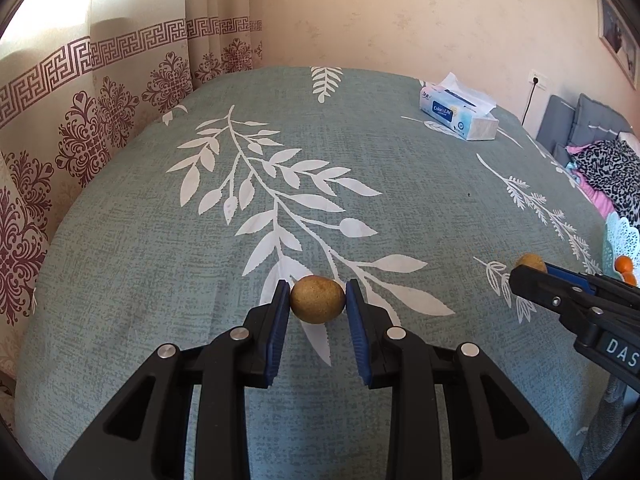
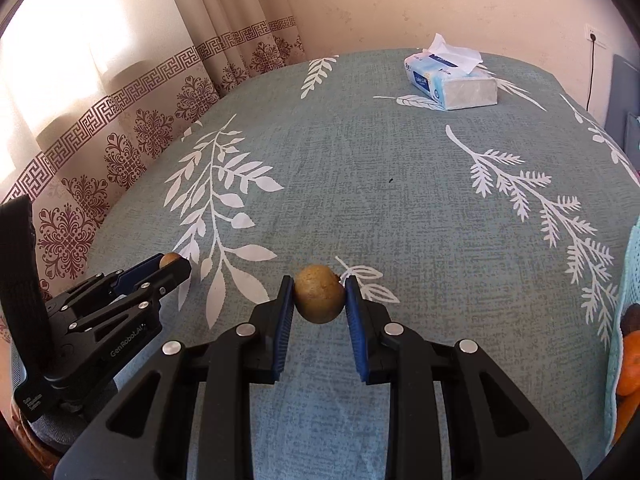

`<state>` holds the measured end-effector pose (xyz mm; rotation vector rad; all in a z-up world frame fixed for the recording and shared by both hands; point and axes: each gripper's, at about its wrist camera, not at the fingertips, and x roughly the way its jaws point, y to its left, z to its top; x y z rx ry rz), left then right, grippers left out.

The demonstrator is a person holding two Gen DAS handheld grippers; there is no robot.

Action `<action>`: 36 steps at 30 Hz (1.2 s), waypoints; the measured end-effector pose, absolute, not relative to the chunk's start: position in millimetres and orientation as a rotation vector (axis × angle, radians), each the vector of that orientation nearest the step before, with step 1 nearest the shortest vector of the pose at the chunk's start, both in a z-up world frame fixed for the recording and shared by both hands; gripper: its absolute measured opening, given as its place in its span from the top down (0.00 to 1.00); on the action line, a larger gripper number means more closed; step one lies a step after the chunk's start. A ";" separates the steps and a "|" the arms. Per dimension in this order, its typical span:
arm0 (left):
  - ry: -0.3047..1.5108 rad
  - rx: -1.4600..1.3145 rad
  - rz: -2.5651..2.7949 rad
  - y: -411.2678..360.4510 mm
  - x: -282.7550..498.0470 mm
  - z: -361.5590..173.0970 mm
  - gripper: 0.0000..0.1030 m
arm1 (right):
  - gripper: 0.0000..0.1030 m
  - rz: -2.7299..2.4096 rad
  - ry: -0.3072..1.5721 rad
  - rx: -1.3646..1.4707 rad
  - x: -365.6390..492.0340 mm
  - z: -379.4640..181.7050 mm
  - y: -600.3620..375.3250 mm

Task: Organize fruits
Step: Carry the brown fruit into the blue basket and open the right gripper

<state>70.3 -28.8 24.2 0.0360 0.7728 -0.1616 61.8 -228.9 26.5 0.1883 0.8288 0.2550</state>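
Two black grippers, left (image 1: pixel 318 300) and right (image 2: pixel 320 298), each clench one brown oval fruit (image 1: pixel 317 299), while oranges (image 2: pixel 630 364) sit half-cut-off at the edge.

Table (image 1: pixel 160 240): carries all items listed below.
Tissue box (image 1: pixel 460 114): far right part of table, well behind both grippers.
Left gripper (image 1: pixel 318 300): near edge, left of right gripper (image 2: pixel 320 298).
Fruit A (image 1: pixel 317 299): between left gripper's pads.
Fruit B (image 2: pixel 319 299): between right gripper's pads.
Basket (image 1: pixel 618 240): right edge, fruit inside.
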 end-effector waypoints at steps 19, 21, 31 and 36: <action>0.759 0.084 -0.231 -66.9 38.5 26.9 0.72 | 0.74 0.150 0.747 0.267 -5.0 52.8 -294.5; 0.757 0.089 -0.243 -71.8 33.2 27.6 0.72 | 0.74 0.136 0.733 0.272 -11.8 56.6 -302.1; 0.749 0.120 -0.282 -93.5 16.2 31.9 0.72 | 0.74 -0.008 0.676 0.340 -56.5 66.8 -366.8; 0.739 0.144 -0.301 -107.6 10.3 36.8 0.72 | 0.74 -0.071 0.669 0.414 -74.4 63.3 -405.2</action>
